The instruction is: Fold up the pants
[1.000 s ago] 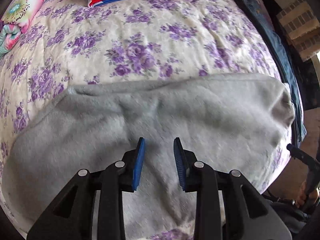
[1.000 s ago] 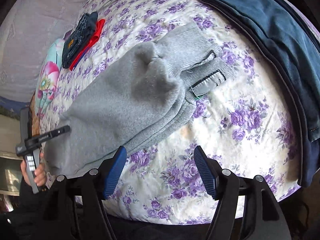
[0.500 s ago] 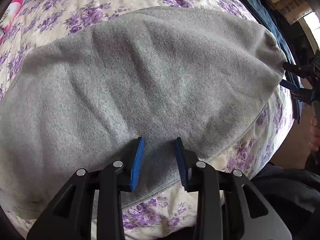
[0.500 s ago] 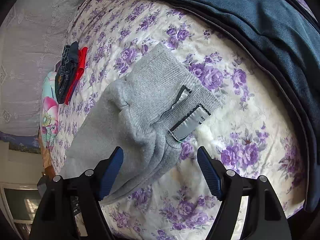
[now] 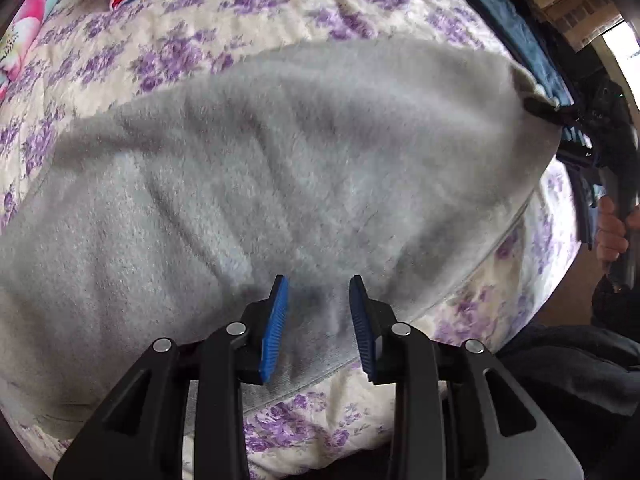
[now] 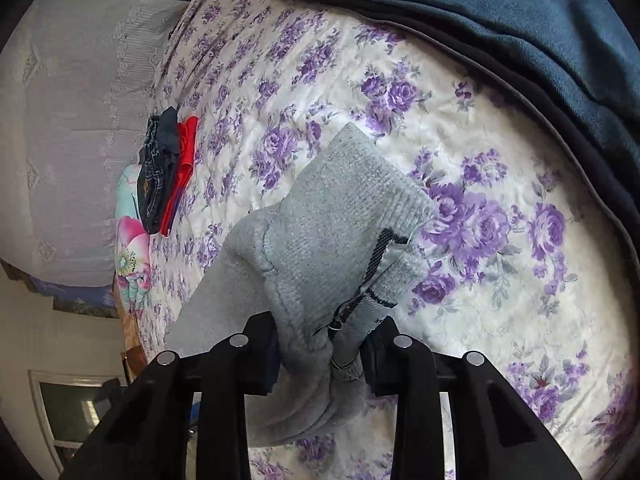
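Progress: grey fleece pants (image 5: 280,184) look already doubled leg on leg, judging by the stacked cuffs; the shortening folds seem still to come.
Pants: spread lengthwise along the near edge of the bed (image 6: 500,208), the ribbed cuff end toward the right.
Right gripper (image 6: 320,352): fingers clamped on the bunched cuff end, fabric filling the gap between them.
Left gripper (image 5: 318,312): fingers parted, poised over the pants' near hem; whether the tips touch the fleece, I cannot tell.
Surface: quilted bedspread, cream with purple flowers.
Other items: folded clothes stack (image 6: 164,176) and floral pillow (image 6: 132,256) at the far side; blue jeans (image 6: 480,12) along another edge.
Room: lace curtain (image 6: 72,100) behind the bed.
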